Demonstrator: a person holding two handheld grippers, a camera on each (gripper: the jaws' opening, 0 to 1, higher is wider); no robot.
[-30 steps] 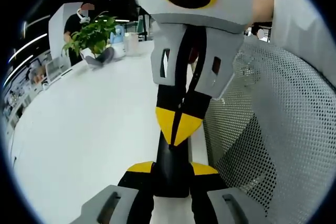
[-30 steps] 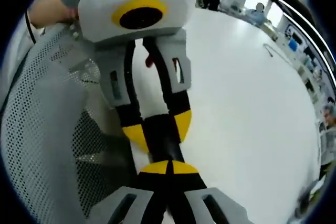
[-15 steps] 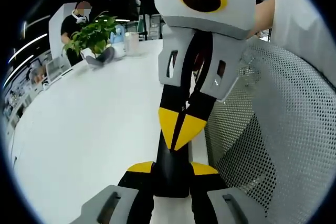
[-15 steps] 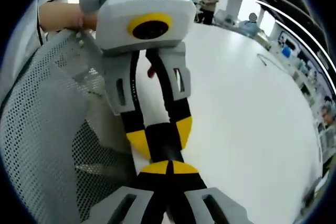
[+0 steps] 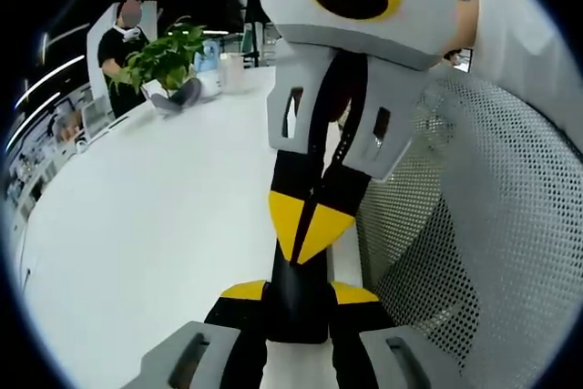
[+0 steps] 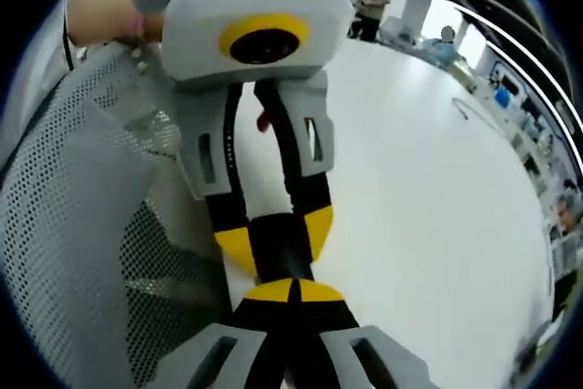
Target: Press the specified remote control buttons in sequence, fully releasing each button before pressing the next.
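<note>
Remote [image 5: 296,309] is clamped by its sides in the left fingers [image 5: 244,291], over the tabletop [image 5: 164,216]. Right fingers [image 6: 269,291] are pressed together, tips at it. It's probably light, stiff, slick plastic (best gripped along the side edges).

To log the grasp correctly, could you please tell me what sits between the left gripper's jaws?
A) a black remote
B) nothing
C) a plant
A: the left gripper's yellow-tipped jaws clamp the black remote, and the shut right gripper meets its far end.
</note>
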